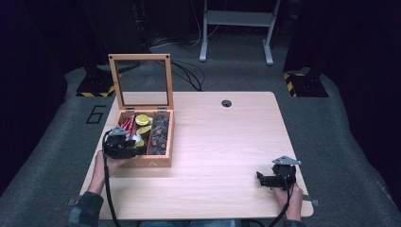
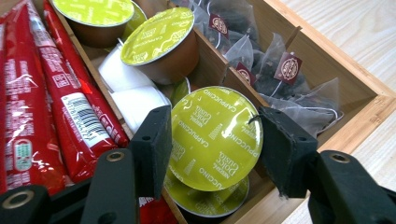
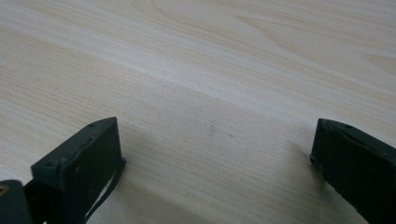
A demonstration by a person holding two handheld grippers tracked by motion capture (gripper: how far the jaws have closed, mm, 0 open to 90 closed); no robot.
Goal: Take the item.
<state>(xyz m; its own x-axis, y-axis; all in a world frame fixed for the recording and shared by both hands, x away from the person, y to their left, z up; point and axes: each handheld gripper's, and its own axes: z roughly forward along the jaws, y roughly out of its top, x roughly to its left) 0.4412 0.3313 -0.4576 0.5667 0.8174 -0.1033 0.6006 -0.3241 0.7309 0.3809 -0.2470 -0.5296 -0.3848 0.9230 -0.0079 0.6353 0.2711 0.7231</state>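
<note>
1. We see a light wooden bench (image 1: 222,142) with a wooden box (image 1: 165,142) standing at its left side, the glass-paned lid (image 1: 141,80) raised upright at the back.
2. The box is split into compartments: red stick sachets (image 2: 51,102) lie along one side, green-lidded coffee capsules (image 2: 159,42) fill the middle, and tea bags (image 2: 280,79) in clear mesh with dark red tags fill the far-side compartment.
3. The left hand-held gripper (image 2: 212,144) reaches into the near end of the box; in the high view it (image 1: 124,142) sits over the box's front-left corner, held by the person's left hand (image 1: 106,165).
4. In the left gripper view its jaws stand on either side of one green capsule (image 2: 215,137) marked "Cappuccino", lid facing the camera and tilted. Each jaw pad sits at the lid's rim, and the capsule looks clamped between them.
5. That capsule sits above another green-lidded capsule (image 2: 210,200) at the near end of the middle compartment.
6. Two white capsules (image 2: 130,88) lie beside the sachets, just behind the held one.
7. The right hand-held gripper (image 1: 274,178) rests near the bench's front-right corner, well apart from the box, held by the right hand (image 1: 293,201).
8. In the right gripper view its jaws stand wide apart with bare bench wood (image 3: 210,93) between them.
</note>
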